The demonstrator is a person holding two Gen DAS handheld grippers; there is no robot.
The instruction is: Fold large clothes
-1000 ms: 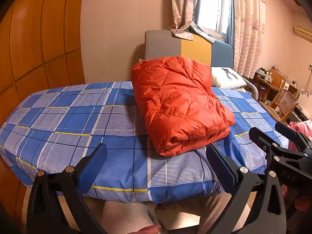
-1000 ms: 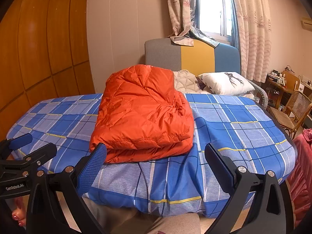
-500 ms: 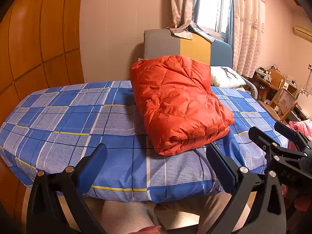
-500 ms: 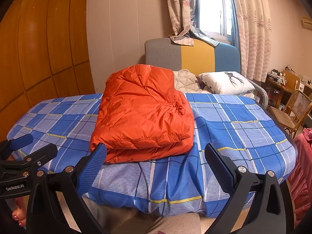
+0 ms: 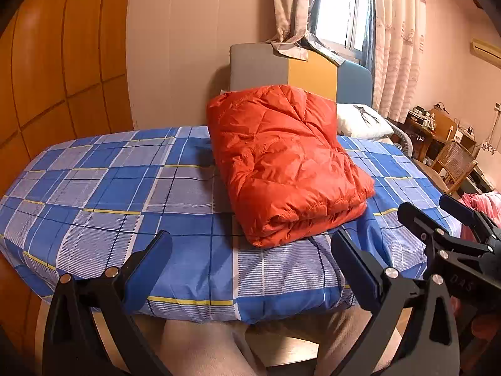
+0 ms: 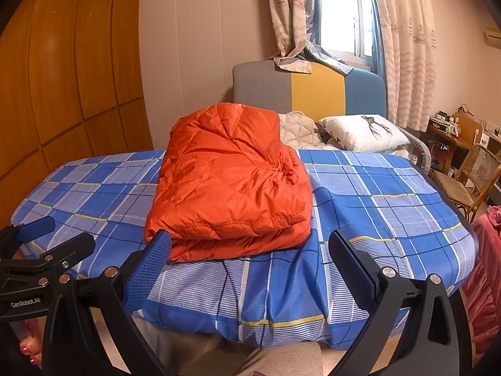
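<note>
An orange puffer jacket (image 5: 288,163) lies folded into a thick rectangle on the blue plaid bed (image 5: 109,194); the right wrist view shows the same jacket (image 6: 228,181) on the bed (image 6: 391,206). My left gripper (image 5: 250,250) hovers open at the bed's near edge, short of the jacket's front fold. My right gripper (image 6: 250,250) is open too, held just in front of the jacket, touching nothing. Each gripper shows in the other's view: the right gripper (image 5: 451,219) at right, the left gripper (image 6: 40,235) at left.
A grey, yellow and blue headboard (image 6: 307,91) stands behind the bed, with a white pillow (image 6: 363,131) and a quilted cushion (image 6: 297,128). A wicker chair (image 6: 469,181) and desk are at right, wood panels (image 5: 47,78) at left, pink cloth (image 6: 485,266) by the bed's right corner.
Both grippers have stayed open and almost still; the view has only drifted slightly. The folded jacket has not moved.
</note>
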